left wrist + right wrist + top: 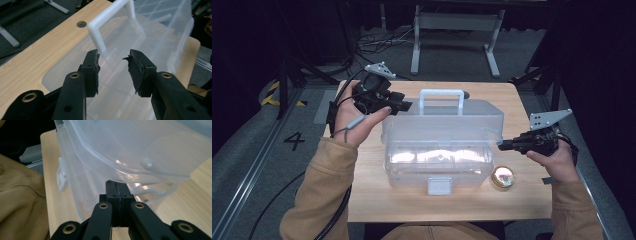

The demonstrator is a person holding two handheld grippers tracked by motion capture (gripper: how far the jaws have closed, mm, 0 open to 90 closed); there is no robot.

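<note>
right gripper, jaws together, props the clear box's lid half open.

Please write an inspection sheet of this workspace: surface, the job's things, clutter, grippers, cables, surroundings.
Surface: wooden table, a round hole near its far edge.
Job's things: clear plastic box; lid partly raised, white handle on top, latch at front.
Clutter: small round gold tin right of the box.
Grippers: left gripper open at the lid's left side; right gripper shut, tip under the lid's right rim.
Cables: one trails from the left gripper; more on the floor behind.
Surroundings: grey floor, white table legs, floor mark "4".
</note>
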